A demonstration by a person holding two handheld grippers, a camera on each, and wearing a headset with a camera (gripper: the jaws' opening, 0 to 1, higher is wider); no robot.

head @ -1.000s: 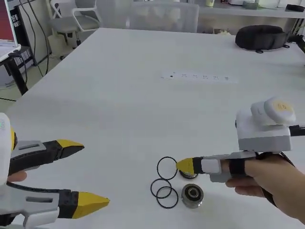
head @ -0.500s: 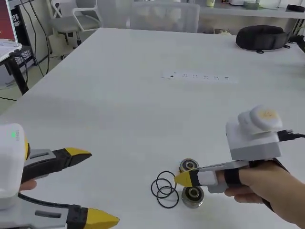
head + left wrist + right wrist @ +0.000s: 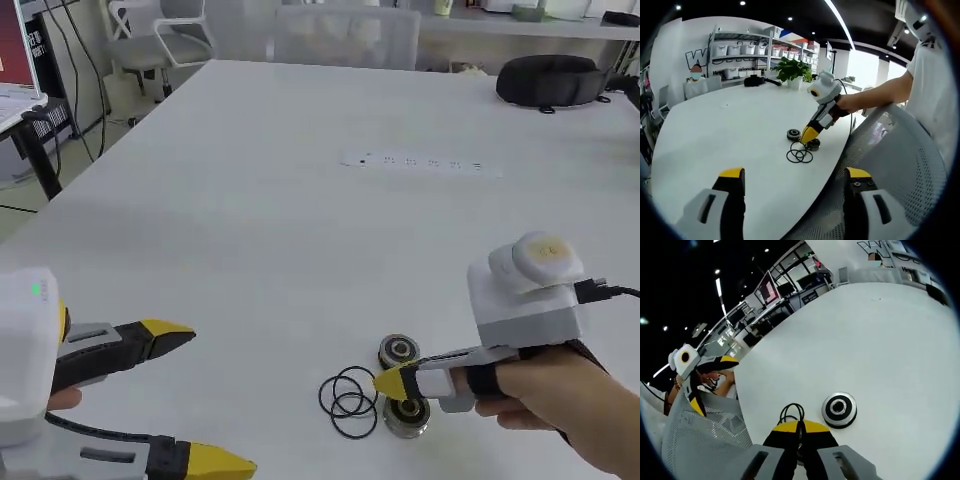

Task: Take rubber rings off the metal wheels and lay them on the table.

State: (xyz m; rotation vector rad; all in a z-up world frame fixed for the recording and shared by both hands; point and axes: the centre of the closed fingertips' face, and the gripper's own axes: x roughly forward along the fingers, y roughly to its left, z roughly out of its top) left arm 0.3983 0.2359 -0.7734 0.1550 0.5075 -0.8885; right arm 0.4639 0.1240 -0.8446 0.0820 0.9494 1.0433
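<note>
Two metal wheels sit near the table's front edge. The far wheel (image 3: 398, 351) (image 3: 793, 134) (image 3: 839, 410) lies bare. The near wheel (image 3: 408, 417) (image 3: 814, 145) is partly covered by my right gripper (image 3: 385, 382) (image 3: 807, 136) (image 3: 799, 427), whose yellow tips are shut just above it. I see nothing gripped between its jaws. Thin black rubber rings (image 3: 348, 400) (image 3: 799, 155) (image 3: 791, 412) lie overlapped on the table, just left of the wheels. My left gripper (image 3: 205, 400) (image 3: 795, 175) is open, holds nothing, and hovers well to the left of the rings.
A white power strip (image 3: 420, 161) lies mid-table and a black cushion-like object (image 3: 548, 76) sits at the far right. Chairs (image 3: 345, 35) stand beyond the far edge. The table's front edge (image 3: 840, 150) runs close to the wheels.
My right gripper drew back from the far wheel, uncovering it, and now sits over the near wheel. The left gripper stayed open at the lower left.
</note>
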